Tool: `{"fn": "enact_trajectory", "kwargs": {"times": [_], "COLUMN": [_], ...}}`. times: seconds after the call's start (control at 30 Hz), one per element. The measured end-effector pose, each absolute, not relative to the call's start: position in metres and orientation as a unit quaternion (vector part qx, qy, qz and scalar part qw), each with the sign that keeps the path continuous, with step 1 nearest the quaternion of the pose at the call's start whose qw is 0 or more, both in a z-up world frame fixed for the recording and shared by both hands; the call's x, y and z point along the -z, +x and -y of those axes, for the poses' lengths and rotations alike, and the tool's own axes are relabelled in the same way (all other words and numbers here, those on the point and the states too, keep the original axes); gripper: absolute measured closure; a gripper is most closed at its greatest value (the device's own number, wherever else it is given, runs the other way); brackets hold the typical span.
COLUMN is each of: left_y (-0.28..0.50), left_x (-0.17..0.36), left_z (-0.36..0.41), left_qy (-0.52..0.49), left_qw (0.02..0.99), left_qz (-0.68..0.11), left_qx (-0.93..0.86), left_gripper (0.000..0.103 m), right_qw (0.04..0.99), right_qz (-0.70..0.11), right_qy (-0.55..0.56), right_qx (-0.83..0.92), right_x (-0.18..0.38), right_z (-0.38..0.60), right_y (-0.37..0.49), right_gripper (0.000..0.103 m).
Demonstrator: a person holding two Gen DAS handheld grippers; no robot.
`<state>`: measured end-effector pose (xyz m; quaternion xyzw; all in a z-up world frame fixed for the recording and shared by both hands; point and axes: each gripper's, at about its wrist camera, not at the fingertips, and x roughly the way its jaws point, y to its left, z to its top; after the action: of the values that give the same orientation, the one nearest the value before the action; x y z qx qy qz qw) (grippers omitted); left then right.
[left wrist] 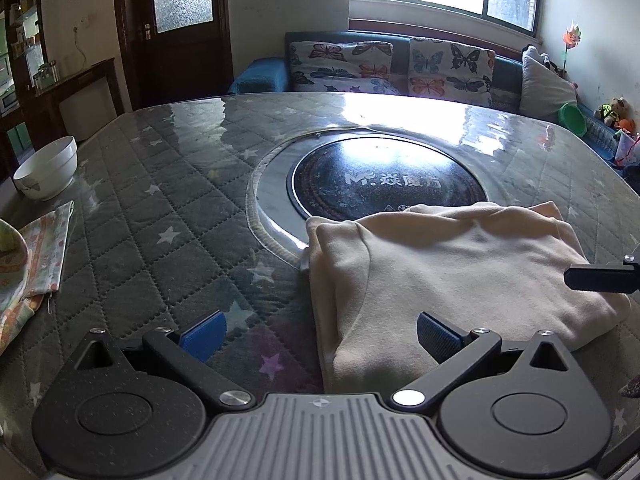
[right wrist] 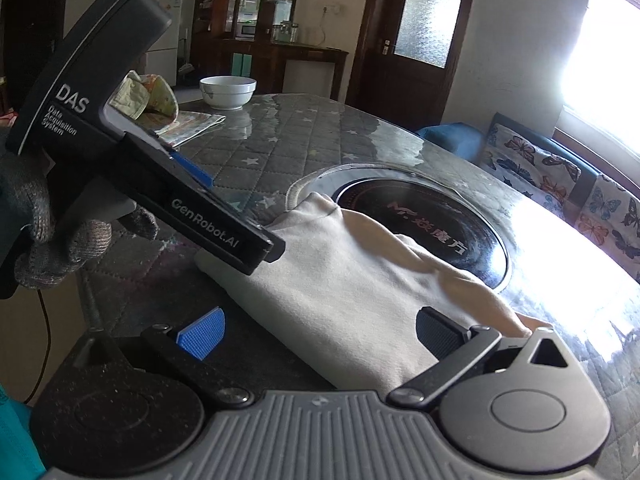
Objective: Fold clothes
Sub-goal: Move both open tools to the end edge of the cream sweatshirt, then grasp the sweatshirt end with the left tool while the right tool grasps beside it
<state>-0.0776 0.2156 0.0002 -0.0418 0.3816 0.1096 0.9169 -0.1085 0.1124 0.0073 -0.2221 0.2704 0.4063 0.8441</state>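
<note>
A cream garment lies folded into a compact rectangle on the table, partly over the black round cooktop. My left gripper is open just in front of its near left corner, the right blue pad over the cloth, nothing pinched. In the right wrist view the same cream garment lies ahead, and my right gripper is open above its near edge. The left gripper's body, held by a gloved hand, hovers over the garment's left end. A black fingertip of the right gripper enters at the right edge.
A white bowl and patterned cloths sit at the table's far left. The quilted star table cover lies under clear plastic. A sofa with butterfly cushions stands behind the table, with toys at the right.
</note>
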Motion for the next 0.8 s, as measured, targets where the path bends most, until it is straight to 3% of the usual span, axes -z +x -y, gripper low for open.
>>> {"fn": "enact_trajectory", "kwargs": {"times": [0.57,0.8], "left_y": [-0.073,-0.071], "left_x": [0.001,-0.003], "left_z": [-0.25,-0.267], "left_qy": [-0.071,-0.096], "left_qw": [0.912,0.912], "left_qz": [-0.381,-0.375], "left_qx": [-0.131,-0.138], "left_gripper": [0.0,0.0], "right_qw": [0.803,0.797], "right_qz": [-0.27,-0.266], "right_qy": [-0.278,-0.302], "right_qx": [-0.454,-0.451], "right_x": [0.003,0.008], "right_z": [-0.155,-0.163], "right_y": [-0.118,-0.12], "right_gripper": [0.022,0.039]}}
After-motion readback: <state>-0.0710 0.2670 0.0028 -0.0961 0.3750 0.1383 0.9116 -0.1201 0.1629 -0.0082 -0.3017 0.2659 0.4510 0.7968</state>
